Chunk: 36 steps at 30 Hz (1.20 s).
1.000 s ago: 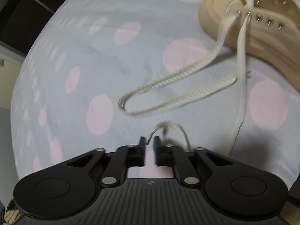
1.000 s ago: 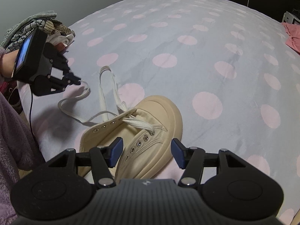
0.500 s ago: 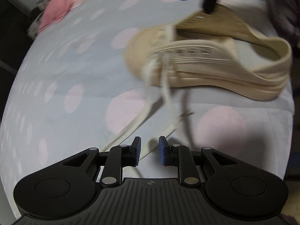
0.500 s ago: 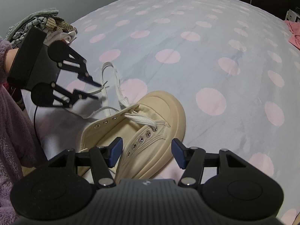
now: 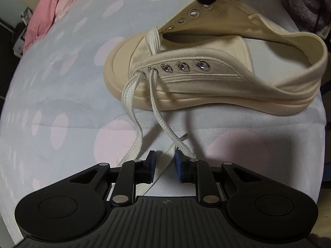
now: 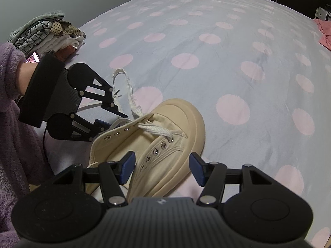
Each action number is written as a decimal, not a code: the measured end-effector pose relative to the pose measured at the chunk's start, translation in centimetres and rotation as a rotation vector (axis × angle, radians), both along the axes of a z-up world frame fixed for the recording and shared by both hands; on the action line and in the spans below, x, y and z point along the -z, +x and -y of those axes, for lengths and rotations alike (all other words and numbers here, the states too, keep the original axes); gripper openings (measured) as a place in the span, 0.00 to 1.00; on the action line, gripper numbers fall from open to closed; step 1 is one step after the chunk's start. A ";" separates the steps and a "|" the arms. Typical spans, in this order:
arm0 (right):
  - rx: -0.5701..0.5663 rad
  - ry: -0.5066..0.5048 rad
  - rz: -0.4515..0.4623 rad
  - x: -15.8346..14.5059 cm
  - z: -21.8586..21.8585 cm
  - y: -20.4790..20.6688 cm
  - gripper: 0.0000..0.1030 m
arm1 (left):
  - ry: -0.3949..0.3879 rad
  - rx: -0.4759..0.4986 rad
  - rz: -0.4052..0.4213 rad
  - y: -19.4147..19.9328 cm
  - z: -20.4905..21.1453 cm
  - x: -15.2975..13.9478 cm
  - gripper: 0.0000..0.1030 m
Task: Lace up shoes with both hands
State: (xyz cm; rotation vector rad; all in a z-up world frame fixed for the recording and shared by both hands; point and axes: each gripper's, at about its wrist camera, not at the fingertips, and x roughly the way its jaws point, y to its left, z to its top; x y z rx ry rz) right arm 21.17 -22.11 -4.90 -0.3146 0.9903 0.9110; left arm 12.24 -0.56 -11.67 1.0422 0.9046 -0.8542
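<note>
The shoe (image 5: pixel 227 95) lies on the spotted bed (image 6: pixel 206 78). It sits in the lower middle of the right wrist view and across the upper half of the left wrist view. In the left view its long axis runs nearly across the frame, toe to the left and heel to the right. In the right view it runs on a slant, toe to the upper right.

The lace (image 5: pixel 159 107) passes only through the eyelets nearest the toe. Three eyelets (image 5: pixel 167 68) on the near side are bare, so the lacing looks barely begun.

The left gripper (image 5: pixel 166 165) is low over the two loose ends. Its jaws have just been closing, and a strand lies in the narrow gap between them, but the pads are not yet pinching it. The right gripper (image 6: pixel 161 166) hangs spread wide above the heel half of the shoe, holding nothing.

The step in hand seems to be picking up a lace end. Next, the left jaws likely need to pinch near the tip and carry it to the next bare eyelet while the right steadies the shoe.
</note>
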 end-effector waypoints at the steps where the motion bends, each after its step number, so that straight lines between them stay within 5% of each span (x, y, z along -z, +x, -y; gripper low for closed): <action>1: -0.001 -0.001 0.000 0.0 0.0 0.0 0.59 | -0.004 -0.011 -0.011 0.2 0.0 0.0 0.10; 7: -0.002 -0.004 0.011 -0.1 -0.2 -0.2 0.59 | -0.089 -0.162 -0.076 2.1 -0.6 -0.8 0.00; 14: -0.023 0.010 0.023 -0.5 -0.4 -0.8 0.59 | -0.155 -0.278 -0.071 2.5 -1.4 -3.5 0.00; 26: -0.047 0.019 -0.002 -0.2 -1.7 -0.7 0.30 | -0.234 -0.231 -0.044 -1.6 0.2 -8.9 0.00; 36: -0.045 0.032 -0.011 0.1 -2.0 -0.5 0.11 | -0.258 -0.137 -0.014 -2.1 3.2 -9.4 0.00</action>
